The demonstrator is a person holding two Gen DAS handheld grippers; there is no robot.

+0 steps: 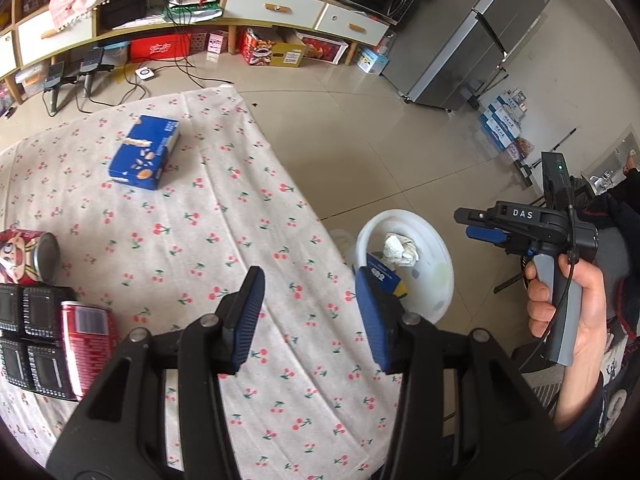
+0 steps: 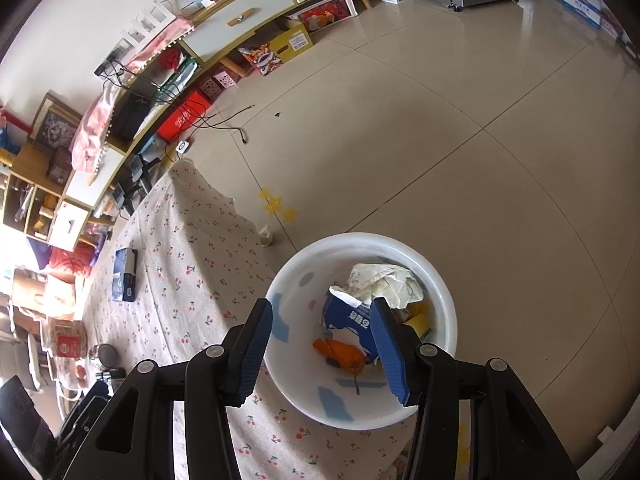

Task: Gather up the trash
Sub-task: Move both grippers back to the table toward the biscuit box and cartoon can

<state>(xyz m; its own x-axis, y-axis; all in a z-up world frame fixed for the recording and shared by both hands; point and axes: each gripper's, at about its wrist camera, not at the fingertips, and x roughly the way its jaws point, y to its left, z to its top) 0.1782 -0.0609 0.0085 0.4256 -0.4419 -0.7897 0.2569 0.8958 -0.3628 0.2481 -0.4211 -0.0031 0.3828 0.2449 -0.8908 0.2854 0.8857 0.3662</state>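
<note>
Lying in the white bin [image 2: 440,292], the blue carton [image 2: 348,316] tilts spout-up; both grippers gape empty.

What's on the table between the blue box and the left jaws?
Nothing: only bare cherry-print tablecloth lies between the blue box and the left gripper, seen in the left wrist view.
</note>
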